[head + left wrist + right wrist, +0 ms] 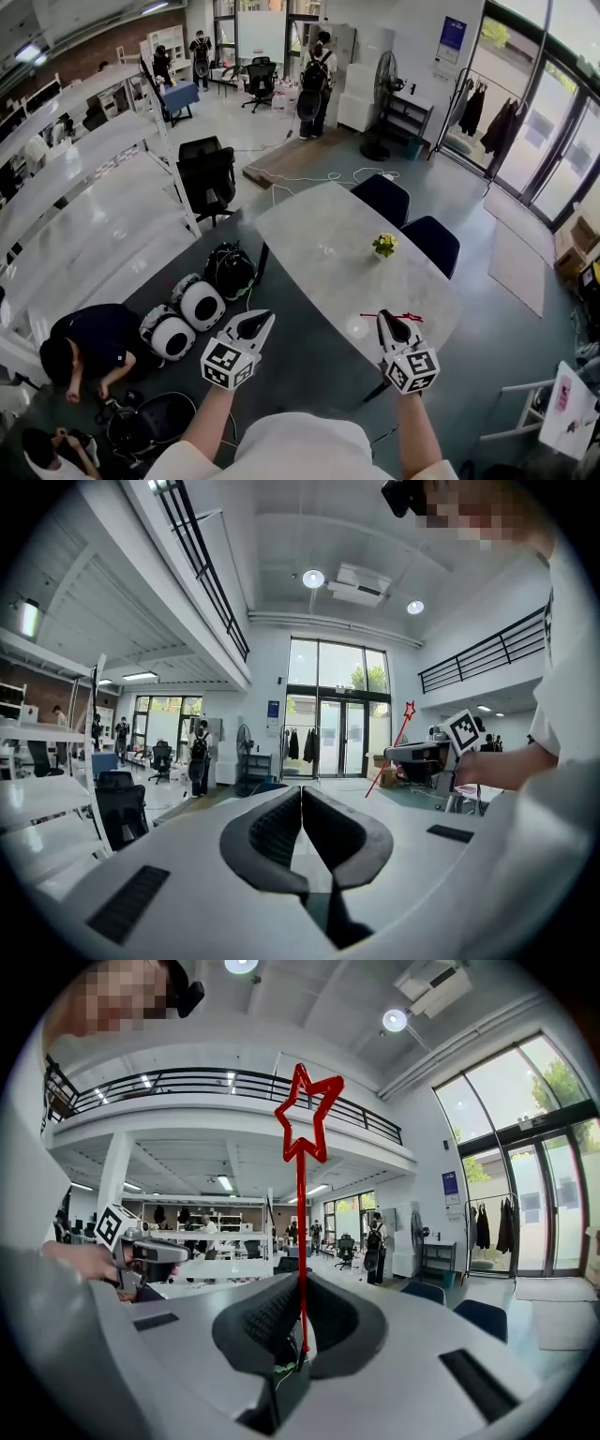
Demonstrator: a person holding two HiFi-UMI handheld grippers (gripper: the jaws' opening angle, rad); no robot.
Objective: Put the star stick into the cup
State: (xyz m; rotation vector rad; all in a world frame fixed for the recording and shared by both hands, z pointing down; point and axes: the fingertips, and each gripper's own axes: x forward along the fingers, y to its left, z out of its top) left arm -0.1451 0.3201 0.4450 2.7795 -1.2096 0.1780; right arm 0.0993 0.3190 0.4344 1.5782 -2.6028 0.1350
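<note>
There is one oval white table (pixel 319 234), and all places here are given from it. Two grippers are held over its near end: the left gripper (pixel 255 323) just off the near left edge and the right gripper (pixel 391 322) above the near right part. The jaws of the left gripper are pressed together with nothing between them. The jaws of the right gripper are closed tight on the single star stick (pixel 301 1194), a thin red rod that stands up from the pads and has one open red star at its top. On the table, just beside the right gripper, there is one faint round thing that seems to be a clear cup (pixel 359 326), but the head view is too weak to be sure. Nearer the far side of the table stands one small pot of yellow flowers (pixel 384 246). Two dark blue chairs (pixel 382 197) (pixel 433 242) stand at the far right edge. Each gripper carries one marker cube (pixel 228 364) with black and white squares and no words. One blue poster (pixel 452 37) hangs on the wall far behind the table; its print is too small to read.
</note>
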